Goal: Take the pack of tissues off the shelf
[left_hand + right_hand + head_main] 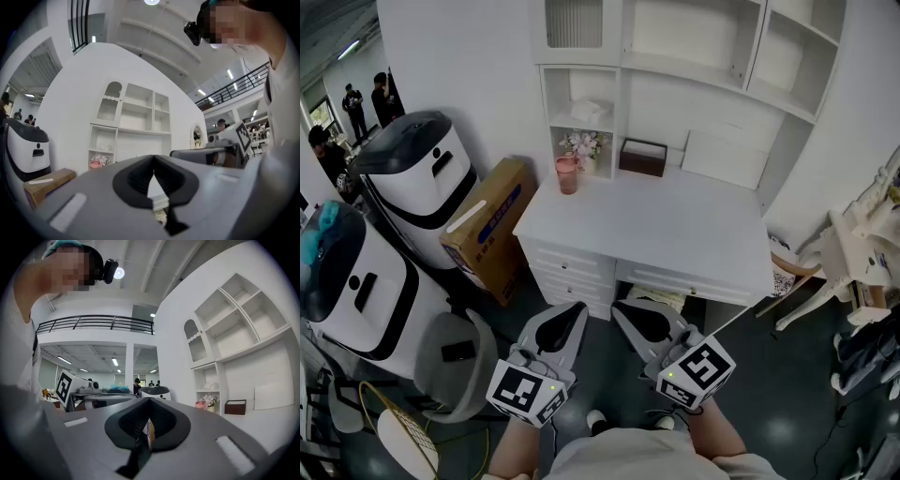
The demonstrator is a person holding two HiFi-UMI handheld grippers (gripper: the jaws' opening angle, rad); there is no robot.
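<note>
A white desk point(675, 225) stands before me. My left gripper point(570, 314) and right gripper point(625, 311) are both closed on nothing, side by side short of its front edge. The pack of tissues point(589, 111) lies well beyond them in the left shelf point(581, 124) cubby, above the flowers point(581, 143).

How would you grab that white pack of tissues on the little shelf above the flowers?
Likely from the open front, jaws level: side walls and a back panel enclose the pack of tissues. Pinch its near edge; it looks soft.
</note>
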